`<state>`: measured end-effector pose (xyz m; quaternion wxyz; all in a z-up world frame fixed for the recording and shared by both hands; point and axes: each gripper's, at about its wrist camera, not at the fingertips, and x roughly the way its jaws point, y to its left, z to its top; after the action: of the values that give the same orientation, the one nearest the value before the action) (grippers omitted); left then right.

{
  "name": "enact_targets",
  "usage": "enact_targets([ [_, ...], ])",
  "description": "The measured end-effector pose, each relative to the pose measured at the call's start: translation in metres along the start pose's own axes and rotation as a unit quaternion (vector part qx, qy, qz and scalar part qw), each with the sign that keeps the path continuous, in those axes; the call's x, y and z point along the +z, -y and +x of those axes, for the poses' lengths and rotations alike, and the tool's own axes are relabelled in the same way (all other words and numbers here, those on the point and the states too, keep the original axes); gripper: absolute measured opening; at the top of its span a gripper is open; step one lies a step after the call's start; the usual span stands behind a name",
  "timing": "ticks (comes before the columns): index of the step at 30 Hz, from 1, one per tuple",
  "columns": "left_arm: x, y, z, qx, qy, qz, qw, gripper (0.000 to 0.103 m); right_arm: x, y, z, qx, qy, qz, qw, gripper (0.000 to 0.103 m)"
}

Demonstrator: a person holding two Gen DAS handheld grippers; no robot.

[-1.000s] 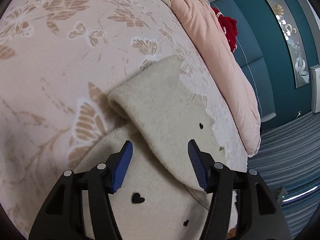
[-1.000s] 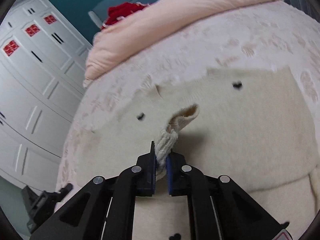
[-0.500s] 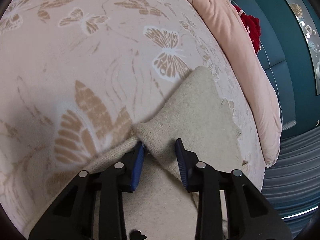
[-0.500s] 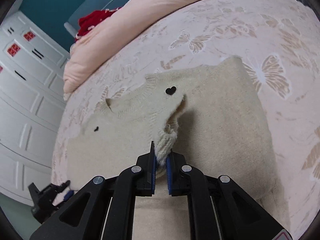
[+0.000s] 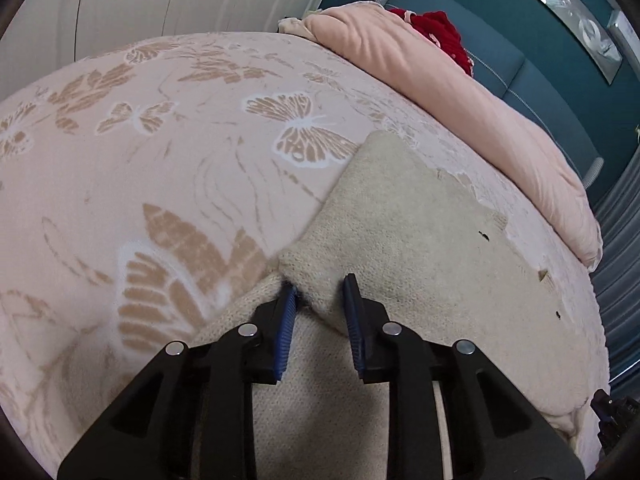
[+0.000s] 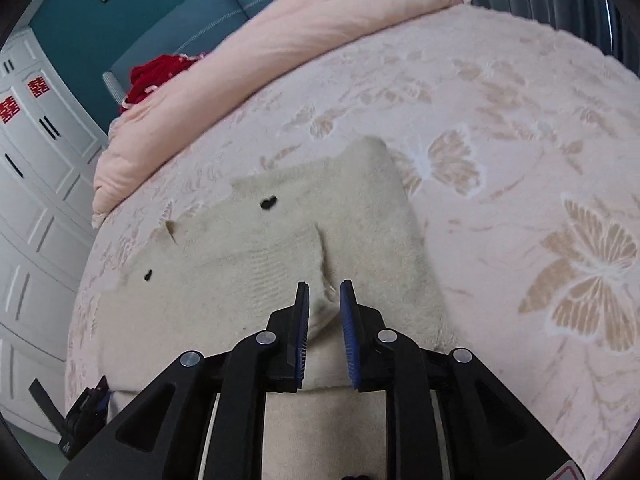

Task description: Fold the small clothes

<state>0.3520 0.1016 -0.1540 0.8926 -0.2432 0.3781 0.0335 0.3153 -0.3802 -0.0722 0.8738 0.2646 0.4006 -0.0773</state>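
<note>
A cream knit sweater with small black hearts lies flat on the pink butterfly bedspread. My left gripper is low over its near left part, jaws closing, with the corner of a folded-over sleeve pinched between the blue pads. In the right wrist view the sweater has its other sleeve laid across the body. My right gripper is over that sleeve's cuff; its jaws are opening, and the cuff lies loose between the pads.
A rolled pink duvet runs along the head of the bed with a red cloth behind it. White wardrobe doors stand beside the bed. A black object sits at the bed's near edge.
The left gripper dropped onto the folded sleeve corner and narrowed its jaws around it. The right gripper carried the cuff across the sweater, lowered it flat and parted its pads.
</note>
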Motion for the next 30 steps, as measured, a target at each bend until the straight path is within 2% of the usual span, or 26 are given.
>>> enact_targets([
  [1,0.000,-0.001,0.000,-0.006,0.004,-0.003,1.0000,0.023,0.001,-0.014,0.000,0.020,-0.005,-0.018,1.000,0.018],
  [3,-0.002,0.000,-0.001,-0.006,0.011,0.001,0.9999,0.023,0.000,-0.052,0.015,0.053,-0.044,-0.071,0.995,0.017],
  [5,-0.003,0.001,0.000,-0.003,0.014,0.005,0.9999,0.023,-0.010,-0.092,0.036,0.096,-0.082,-0.114,0.985,0.017],
  [7,-0.005,0.003,0.000,0.002,0.019,0.012,0.9997,0.023,-0.025,-0.131,0.065,0.119,-0.116,-0.139,0.976,0.017],
  [12,-0.010,0.004,0.003,0.006,0.031,0.021,0.9993,0.023,-0.069,-0.219,0.128,0.137,-0.167,-0.202,0.955,0.020],
  [15,-0.011,0.004,0.004,0.006,0.034,0.022,0.9991,0.023,-0.079,-0.252,0.145,0.111,-0.144,-0.239,0.954,0.021],
  [17,-0.012,0.004,0.004,0.004,0.036,0.023,0.9991,0.023,-0.072,-0.258,0.153,0.110,-0.147,-0.236,0.954,0.020],
  [20,-0.012,0.001,0.004,-0.004,0.038,0.017,0.9991,0.023,-0.050,-0.238,0.141,0.137,-0.150,-0.188,0.961,0.011],
  [22,-0.012,0.000,0.004,-0.008,0.038,0.014,0.9991,0.023,-0.042,-0.208,0.128,0.107,-0.129,-0.185,0.968,0.011],
  [23,-0.012,-0.001,0.004,-0.009,0.038,0.013,0.9992,0.023,-0.039,-0.183,0.124,0.087,-0.122,-0.182,0.972,0.005],
  [24,-0.012,-0.001,0.004,-0.010,0.038,0.013,0.9992,0.023,-0.034,-0.155,0.121,0.084,-0.123,-0.169,0.974,0.000],
  [26,-0.012,-0.001,0.003,-0.010,0.038,0.013,0.9991,0.024,-0.019,-0.090,0.109,0.100,-0.123,-0.107,0.981,0.000],
  [28,-0.012,-0.001,0.003,-0.009,0.038,0.013,0.9992,0.024,-0.004,-0.037,0.089,0.092,-0.107,-0.038,0.989,0.000],
  [29,-0.012,-0.001,0.003,-0.007,0.037,0.014,0.9992,0.024,0.002,-0.017,0.077,0.060,-0.096,-0.007,0.994,0.000],
  [30,-0.012,0.000,0.003,-0.005,0.037,0.016,0.9992,0.024,0.006,-0.004,0.065,0.049,-0.085,0.011,0.995,0.000],
])
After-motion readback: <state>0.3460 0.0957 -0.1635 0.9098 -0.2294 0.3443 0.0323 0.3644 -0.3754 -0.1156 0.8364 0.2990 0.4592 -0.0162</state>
